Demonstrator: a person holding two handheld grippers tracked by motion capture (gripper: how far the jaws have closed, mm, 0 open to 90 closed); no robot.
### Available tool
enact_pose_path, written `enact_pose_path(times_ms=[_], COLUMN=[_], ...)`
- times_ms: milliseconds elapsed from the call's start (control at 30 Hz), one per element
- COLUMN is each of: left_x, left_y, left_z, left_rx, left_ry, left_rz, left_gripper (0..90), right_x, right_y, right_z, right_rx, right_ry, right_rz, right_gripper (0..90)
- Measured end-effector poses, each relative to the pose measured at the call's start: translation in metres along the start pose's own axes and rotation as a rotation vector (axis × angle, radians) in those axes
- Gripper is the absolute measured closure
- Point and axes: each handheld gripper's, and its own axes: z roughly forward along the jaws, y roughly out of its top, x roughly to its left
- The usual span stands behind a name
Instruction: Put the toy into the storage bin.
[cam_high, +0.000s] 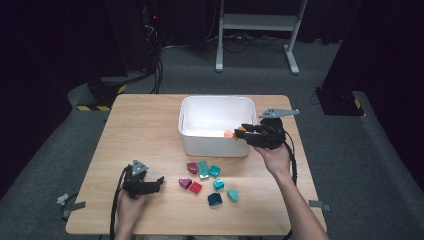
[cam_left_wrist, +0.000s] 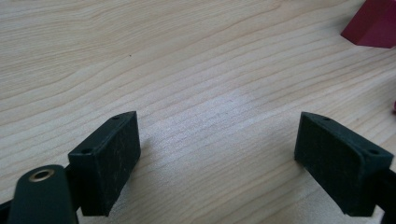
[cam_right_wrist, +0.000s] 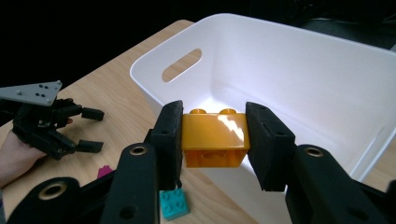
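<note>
An orange brick (cam_right_wrist: 215, 140) sits between black pads (cam_right_wrist: 170, 135) at centre frame; the tub (cam_right_wrist: 299, 65) behind is white, the table (cam_left_wrist: 196, 70) pale wood-grain, and lower-left bricks (cam_high: 202, 168) are teal, magenta and red.

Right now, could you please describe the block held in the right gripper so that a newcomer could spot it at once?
Start at the white plastic bin on the far half of the wooden table. At its near right rim, the right gripper clamps a translucent orange plastic brick with two studs on top. It is the only orange block; the others lie on the table, in teal, magenta and red.
</note>
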Motion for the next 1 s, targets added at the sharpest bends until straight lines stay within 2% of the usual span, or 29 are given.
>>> enact_pose_path(times_ms=[267,433,1000], left_x=[0.000,0.000,0.000], left_y=[0.000,0.000,0.000], left_z=[0.000,0.000,0.000], left_rx=[0.001,0.001,0.001], left_ry=[0.001,0.001,0.001], left_rz=[0.000,0.000,0.000], left_gripper=[14.5,14.5,14.6], right_x=[0.000,-0.004,-0.026], right_y=[0.019,0.023,0.019], right_z=[0.008,0.013,0.036], right_rx=[0.006,0.023,0.061], right_ry=[-0.013,-0.026,-0.093], right_rz=[-0.027,-0.028,0.024], right_gripper=[58.9,58.9,58.7])
